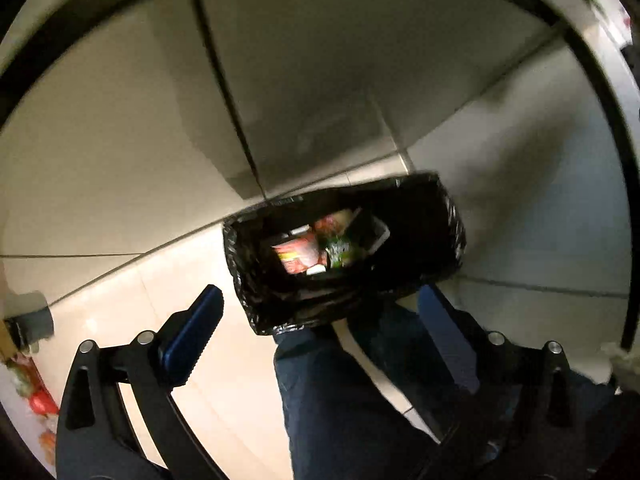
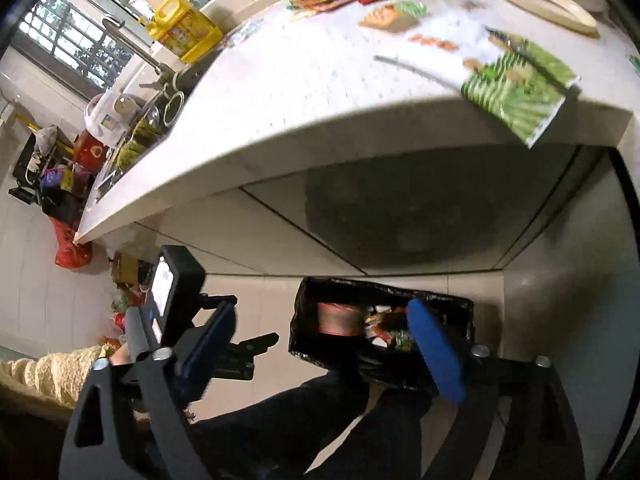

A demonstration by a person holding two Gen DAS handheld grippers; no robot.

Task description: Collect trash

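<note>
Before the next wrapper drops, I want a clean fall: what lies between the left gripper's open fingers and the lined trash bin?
Only the person's jeans-clad legs, as the left wrist view shows; the left gripper hangs open over the trash bin.

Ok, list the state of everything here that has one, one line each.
Left tool: open, empty, above the bin.
Right tool: open, empty.
Trash bin: uncovered, black-lined, partly filled with wrappers.
Green wrapper: overhanging the counter edge.
Counter: littered with wrappers.
Plate: on the counter; contents unclear.
</note>
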